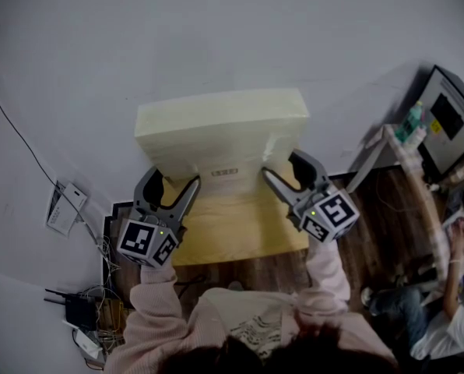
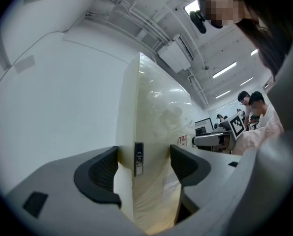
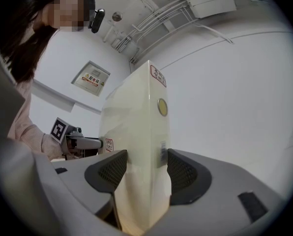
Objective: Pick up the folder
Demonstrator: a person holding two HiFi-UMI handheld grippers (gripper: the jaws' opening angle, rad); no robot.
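Note:
A thick pale yellow folder (image 1: 216,127) stands on edge in front of the white wall, above a wooden table (image 1: 240,236). My left gripper (image 1: 175,179) clasps its lower left part and my right gripper (image 1: 282,164) its lower right part. In the left gripper view the folder (image 2: 156,107) fills the gap of the left gripper (image 2: 144,156), both ribbed pads against it, with a small label strip on its spine. In the right gripper view the folder (image 3: 136,112) sits between the pads of the right gripper (image 3: 145,163), and both pads press on its sides.
A router with tangled cables (image 1: 80,310) lies on the floor at lower left, below a wall socket plate (image 1: 65,209). At right are a monitor (image 1: 450,119), a green bottle (image 1: 413,119) and a seated person (image 1: 450,318). The white wall is close behind the folder.

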